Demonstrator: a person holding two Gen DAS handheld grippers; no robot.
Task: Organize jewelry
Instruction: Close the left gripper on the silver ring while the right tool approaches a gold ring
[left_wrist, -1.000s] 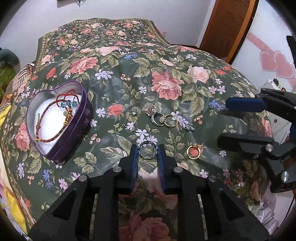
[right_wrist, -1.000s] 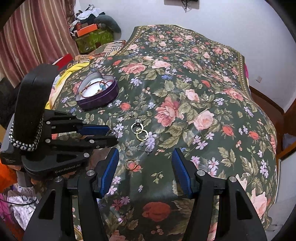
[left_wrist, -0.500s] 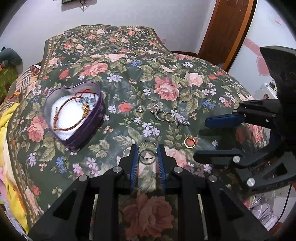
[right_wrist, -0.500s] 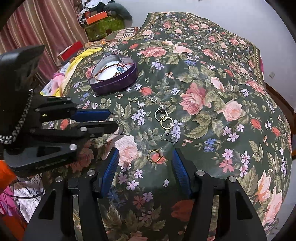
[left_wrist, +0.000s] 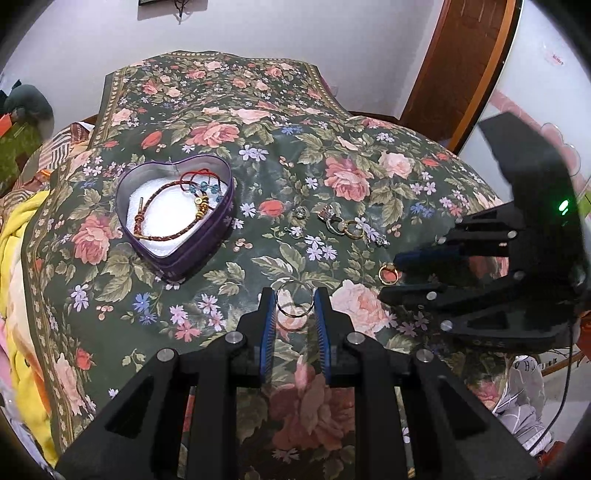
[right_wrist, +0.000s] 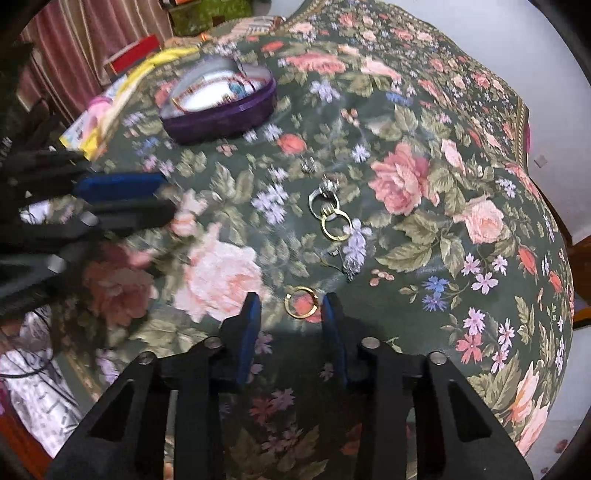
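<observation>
My left gripper (left_wrist: 294, 295) is shut on a thin silver ring (left_wrist: 294, 301), held just above the floral cloth. A purple heart-shaped tin (left_wrist: 207, 240) at the left holds a braided bracelet (left_wrist: 166, 218) and a red cord bracelet on white padding. My right gripper (right_wrist: 291, 300) points down at a gold ring (right_wrist: 302, 302) lying on the cloth. Its jaws are closing with the ring between them, and a gap still shows on the left side. The left wrist view shows the same gold ring (left_wrist: 388, 274) at the right gripper's tips.
Several more rings and small pieces (right_wrist: 330, 214) lie in a loose cluster on the cloth (left_wrist: 332, 147) between the tin (right_wrist: 221, 122) and the gold ring. The bed drops off at the near edge. A wooden door (left_wrist: 454, 66) stands at the back right.
The right gripper has dropped toward the gold ring and its jaws have narrowed around it. The left gripper has drawn back a little with the silver ring still in it.
</observation>
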